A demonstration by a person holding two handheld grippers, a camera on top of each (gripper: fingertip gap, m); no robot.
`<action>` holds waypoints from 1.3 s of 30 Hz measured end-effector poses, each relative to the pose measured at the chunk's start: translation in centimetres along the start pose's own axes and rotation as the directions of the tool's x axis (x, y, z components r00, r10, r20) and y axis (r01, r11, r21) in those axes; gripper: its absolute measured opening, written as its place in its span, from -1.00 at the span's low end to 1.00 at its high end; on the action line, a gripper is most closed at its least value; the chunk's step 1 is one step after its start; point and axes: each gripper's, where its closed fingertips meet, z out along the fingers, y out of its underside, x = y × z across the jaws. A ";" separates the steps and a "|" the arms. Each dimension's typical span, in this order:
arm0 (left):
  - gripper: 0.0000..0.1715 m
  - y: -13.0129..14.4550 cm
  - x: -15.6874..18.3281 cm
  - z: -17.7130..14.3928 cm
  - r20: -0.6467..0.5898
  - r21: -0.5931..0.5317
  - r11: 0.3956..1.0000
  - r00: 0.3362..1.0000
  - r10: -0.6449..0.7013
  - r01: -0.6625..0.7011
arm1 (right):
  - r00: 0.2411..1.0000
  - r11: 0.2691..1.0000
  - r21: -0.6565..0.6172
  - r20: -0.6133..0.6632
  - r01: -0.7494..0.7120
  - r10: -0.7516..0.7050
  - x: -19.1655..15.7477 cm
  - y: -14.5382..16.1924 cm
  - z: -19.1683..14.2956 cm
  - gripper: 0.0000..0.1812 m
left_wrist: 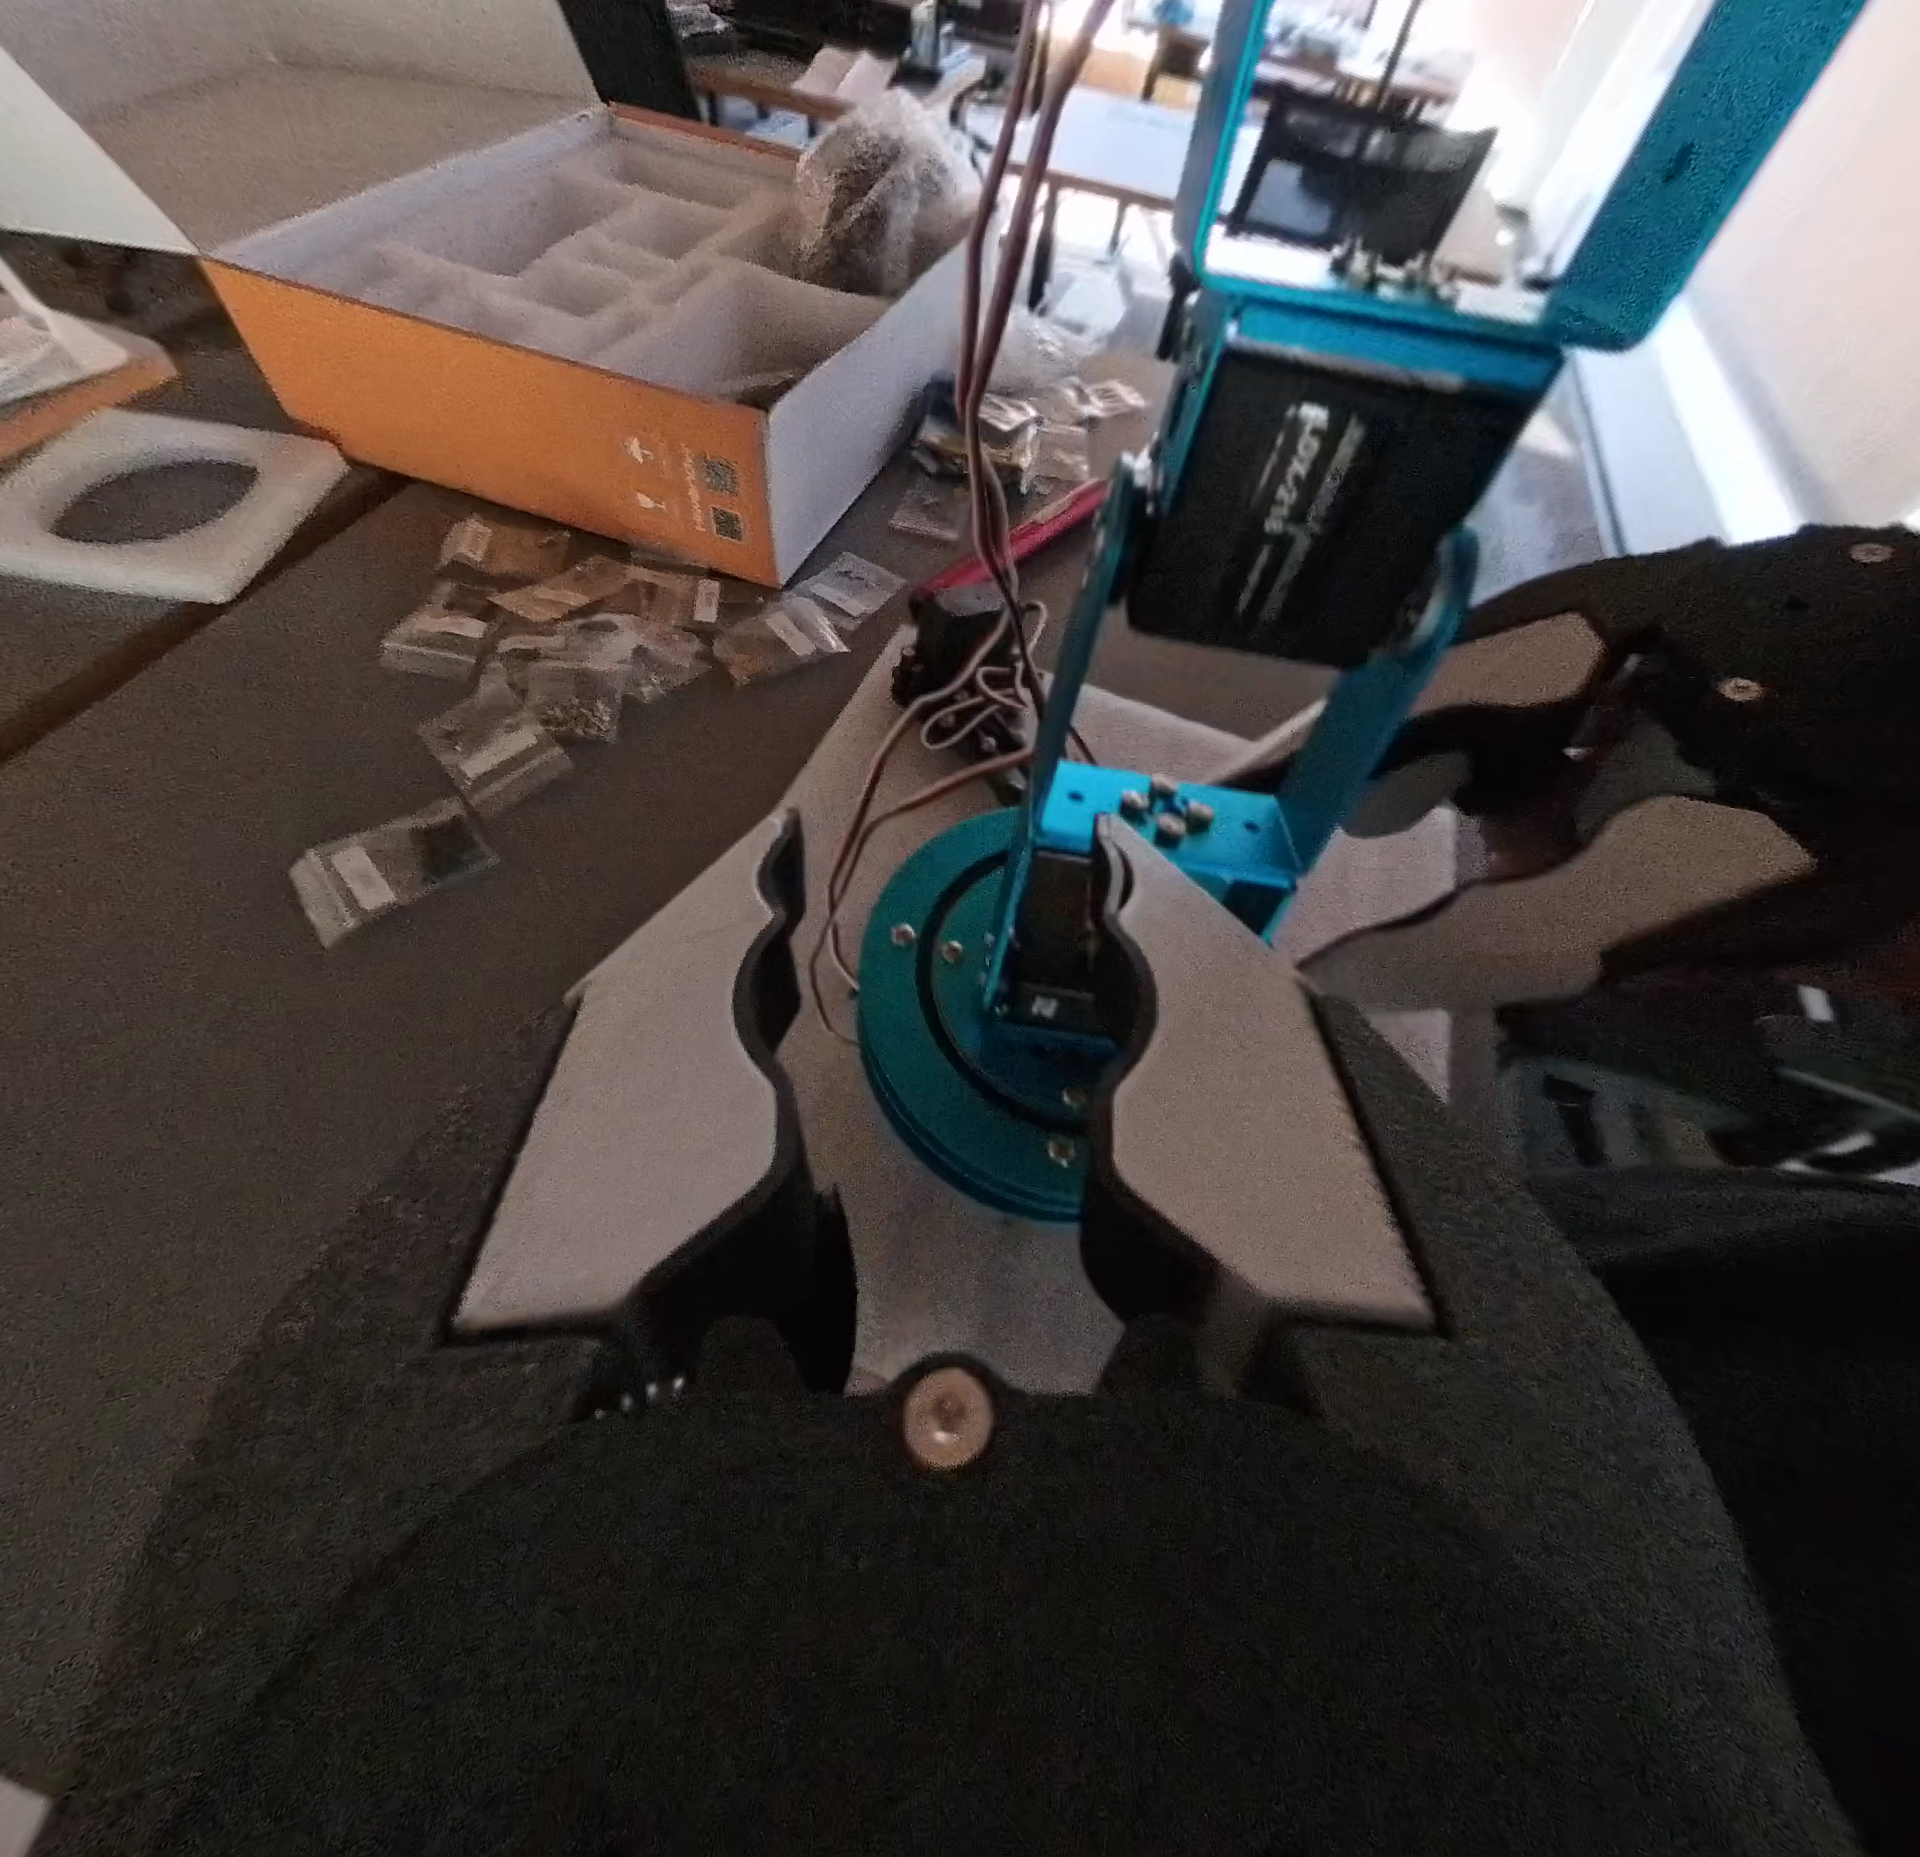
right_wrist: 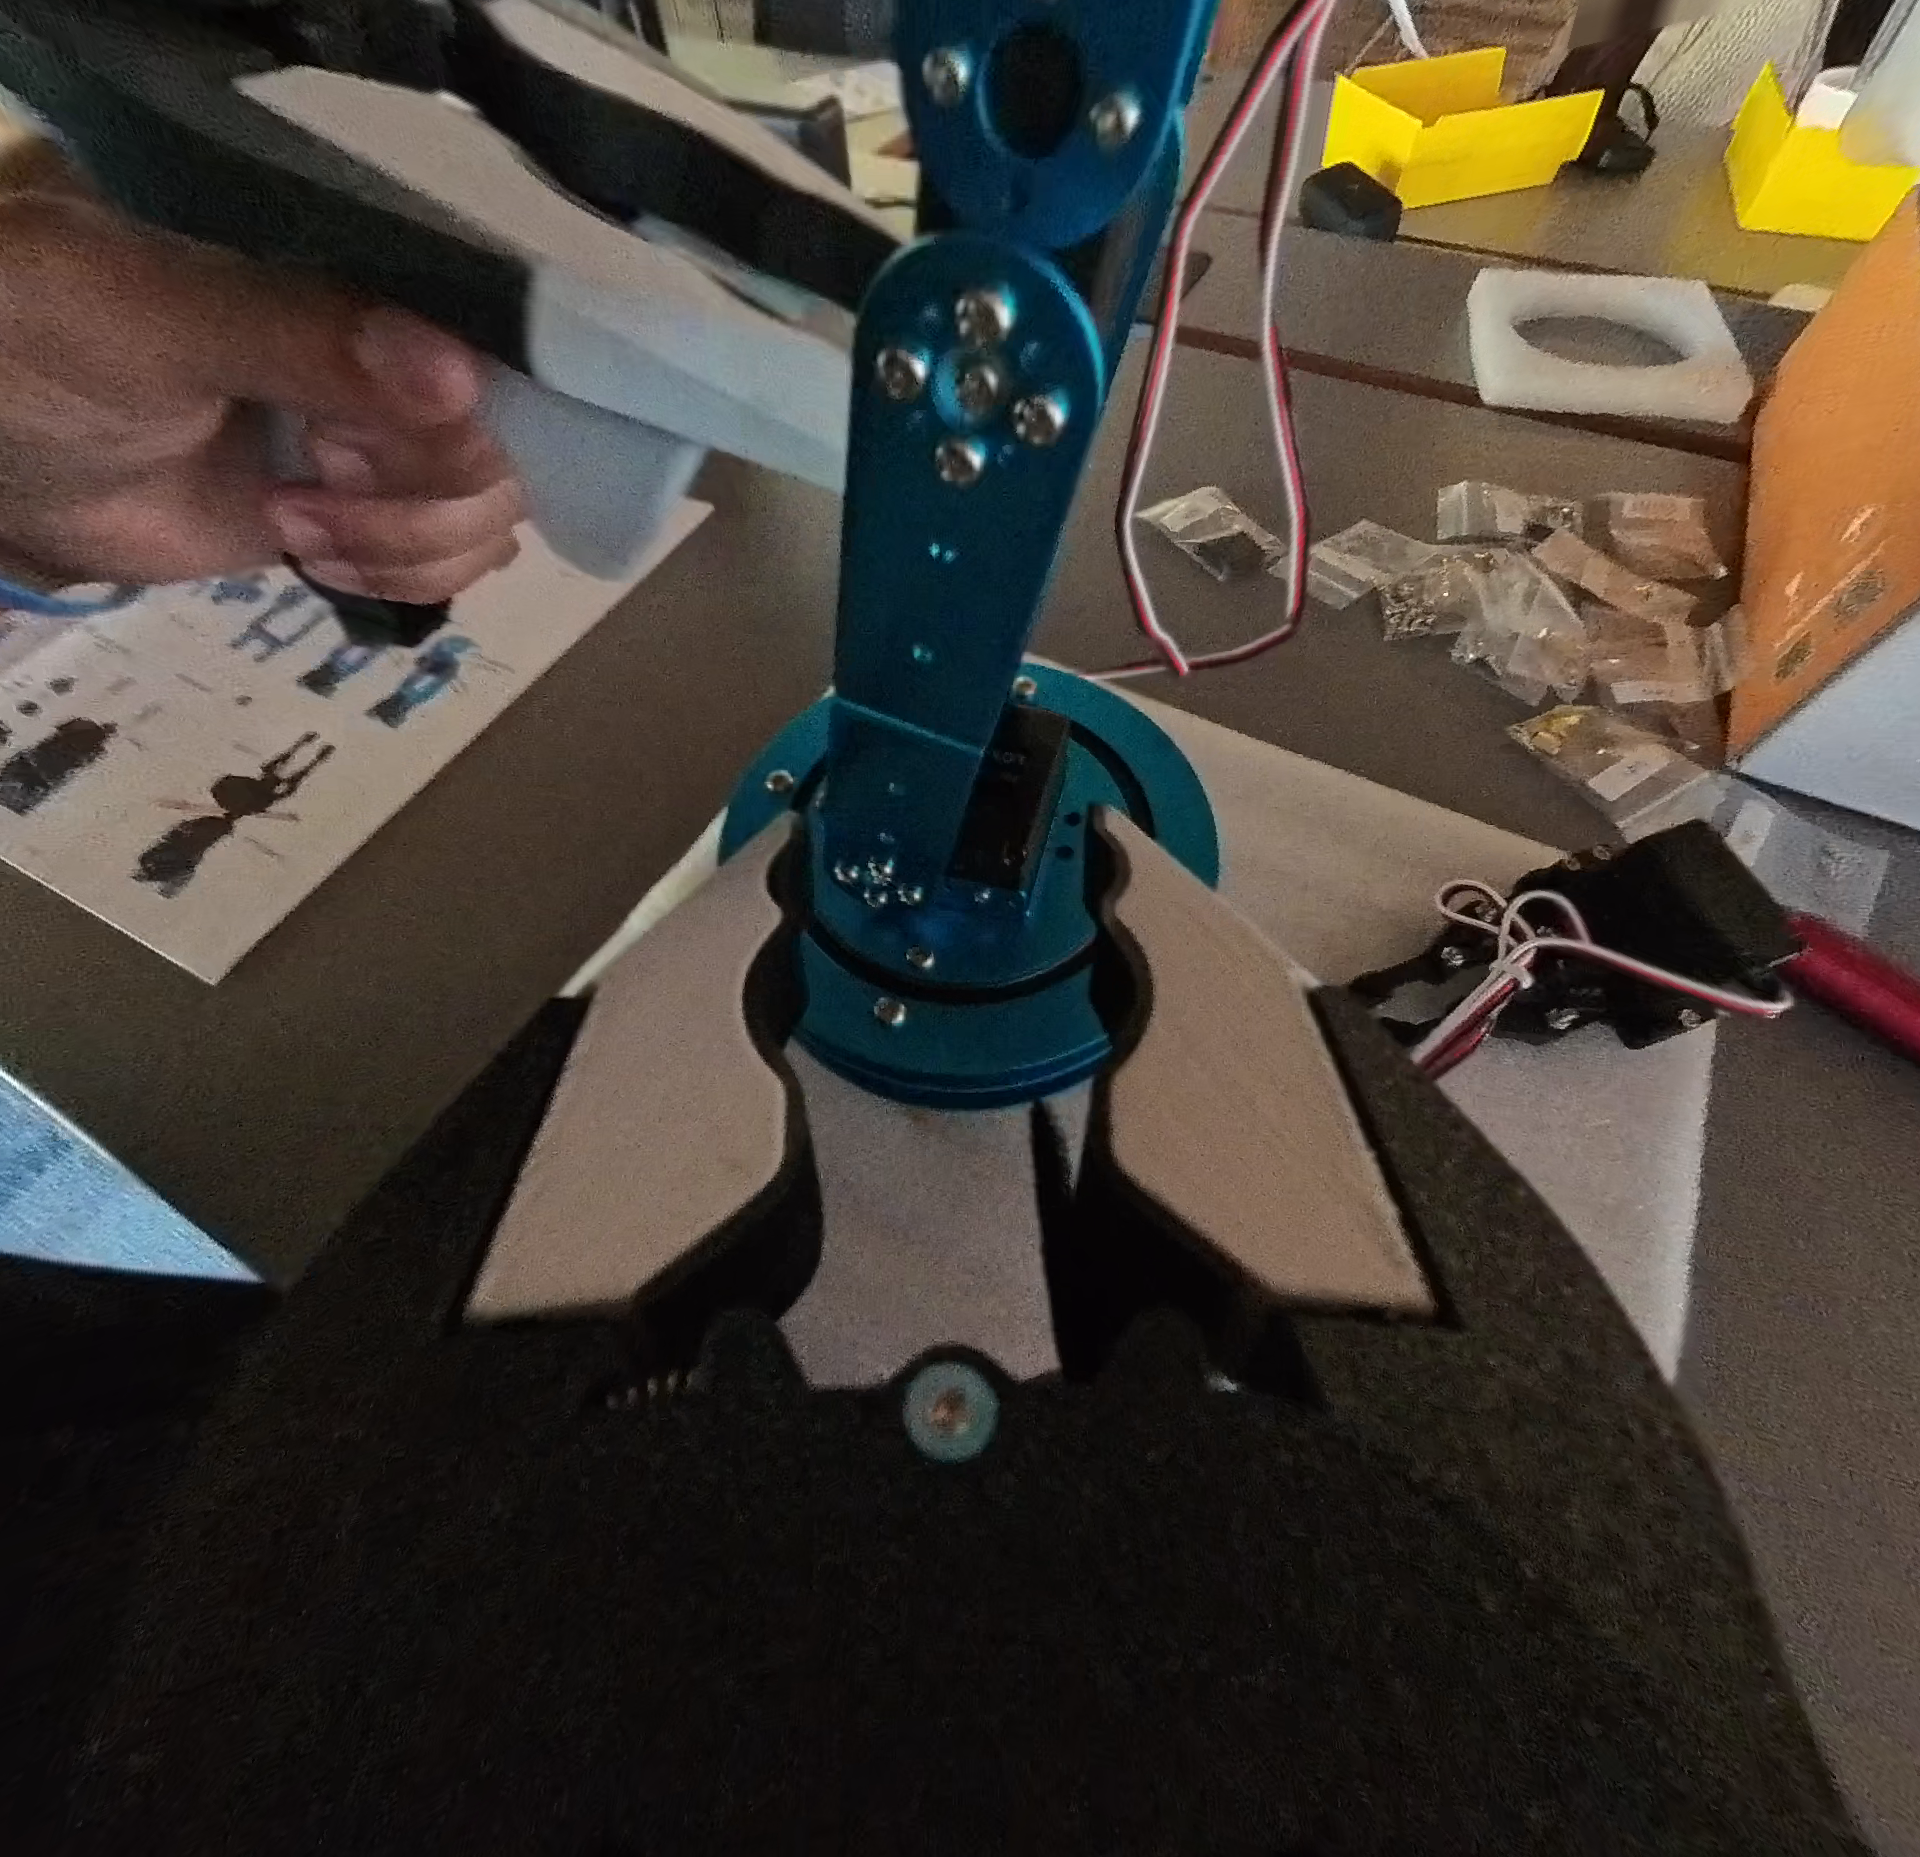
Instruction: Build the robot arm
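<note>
Left wrist view showed the left gripper (left_wrist: 940,908) spread wide, straddling the upright blue arm (left_wrist: 1091,934) base mid-worktop; the right gripper (right_wrist: 940,877) bracketed it too, grasp uncertain.

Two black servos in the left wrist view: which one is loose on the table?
The small black servo lying behind the round blue base, wires coiled beside it. The larger servo is bolted into the upright blue bracket, off the table.

Right tongs (right_wrist: 951,872) flank blue round base (right_wrist: 956,1038).
</note>
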 end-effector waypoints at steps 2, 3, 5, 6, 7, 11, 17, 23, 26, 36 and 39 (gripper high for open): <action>-0.31 1.8 0.2 -1.3 -0.057 0.031 0.998 0.997 -0.053 0.055 | 1.000 1.000 -0.012 -0.012 0.021 -0.022 0.1 0.3 0.4 -0.45; -0.31 2.9 0.3 -1.3 -0.058 0.018 0.999 0.997 -0.044 0.045 | 1.000 1.000 -0.012 -0.013 0.018 -0.019 -0.1 0.2 0.8 -0.48; -0.43 4.9 0.7 -0.4 -0.046 -0.020 0.999 0.998 0.032 -0.033 | 0.999 1.000 -0.009 -0.020 0.029 -0.029 -0.3 0.2 1.4 -0.54; -0.65 6.0 0.4 0.4 -0.024 -0.051 0.997 0.998 0.054 -0.055 | 0.999 0.999 0.004 -0.030 0.037 -0.037 -0.3 0.1 1.6 -0.54; -0.70 7.0 0.1 1.2 -0.013 -0.092 0.994 0.999 0.050 -0.051 | 0.999 0.999 0.016 -0.035 0.040 -0.039 -0.3 0.0 1.8 -0.54; -0.67 6.9 0.1 1.4 -0.057 -0.061 0.997 0.997 -0.051 0.047 | 0.997 0.997 0.035 0.017 0.072 -0.073 -1.1 0.3 1.3 -0.58; -0.36 6.8 1.9 0.1 -0.137 0.011 0.998 0.988 -0.065 0.067 | 0.983 0.992 0.092 0.167 -0.092 0.075 2.3 0.9 -0.7 -0.58; -0.24 7.9 2.4 0.5 -0.094 0.021 0.998 0.994 0.064 -0.062 | 0.964 1.000 0.022 0.267 0.007 -0.012 2.7 3.2 1.6 -0.28; -0.29 7.9 2.2 0.5 -0.069 0.030 0.998 0.996 0.063 -0.061 | 0.954 0.999 0.019 0.298 -0.032 0.025 2.7 3.5 1.7 -0.28; -0.24 7.6 2.4 0.4 -0.030 -0.006 1.000 0.999 -0.015 0.014 | 0.959 0.999 0.029 0.280 0.040 -0.047 3.5 2.9 0.9 -0.28; -0.12 7.3 2.1 -1.5 0.050 0.033 0.993 0.992 -0.117 0.115 | 0.961 0.997 0.055 0.269 0.051 -0.064 5.5 1.8 -1.9 -0.28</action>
